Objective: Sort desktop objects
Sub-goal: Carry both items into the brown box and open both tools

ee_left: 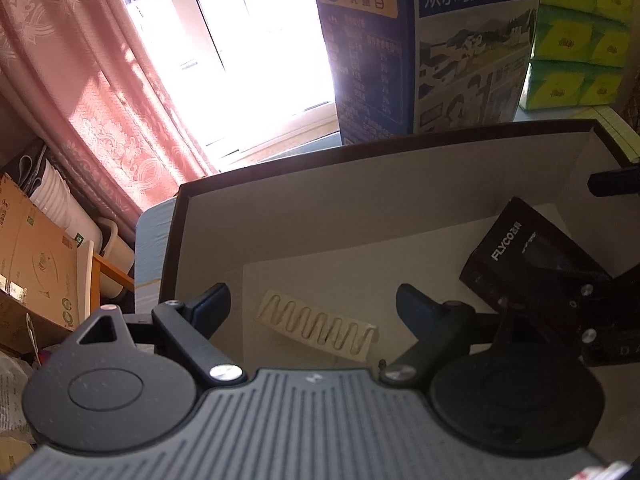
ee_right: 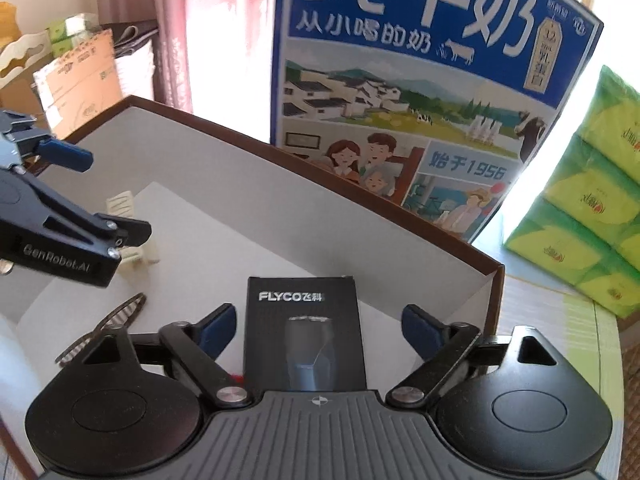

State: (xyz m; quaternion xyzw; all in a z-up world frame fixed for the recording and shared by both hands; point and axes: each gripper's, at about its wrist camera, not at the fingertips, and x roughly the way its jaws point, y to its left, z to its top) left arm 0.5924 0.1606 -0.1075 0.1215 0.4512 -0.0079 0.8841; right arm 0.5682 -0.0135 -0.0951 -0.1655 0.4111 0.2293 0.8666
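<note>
A black FLYCO shaver box (ee_right: 306, 334) lies flat on the pale floor of a brown-rimmed cardboard tray (ee_right: 304, 168), directly ahead at 12 o'clock of the right gripper (ee_right: 318, 330), whose fingers (ee_right: 218, 330) are spread wide to either side of the box without touching it. Seen from the left wrist, the same box (ee_left: 520, 248) sits at 2 o'clock, tilted on the tray floor. The left gripper (ee_left: 312, 304) also has its fingers (ee_left: 212, 306) spread apart, framing a cream ribbed comb-like piece (ee_left: 316, 328) that lies flat on the tray floor at 12 o'clock, untouched. In the right-wrist view the left gripper (ee_right: 112, 196) reaches in at 9 o'clock, above that cream piece (ee_right: 128, 208), and a slim brown hair clip (ee_right: 116, 316) rests on the tray floor at 10 o'clock, just beside the right gripper's left finger. Beyond the tray's far wall, at 12 o'clock, stands a blue milk carton case (ee_right: 404, 80); a stack of green tissue packs (ee_right: 588, 200) sits on the table (ee_right: 560, 344) at 2 o'clock. A pink curtain (ee_left: 100, 92) hangs at 10 o'clock of the left view, beside a bright window (ee_left: 256, 40).
</note>
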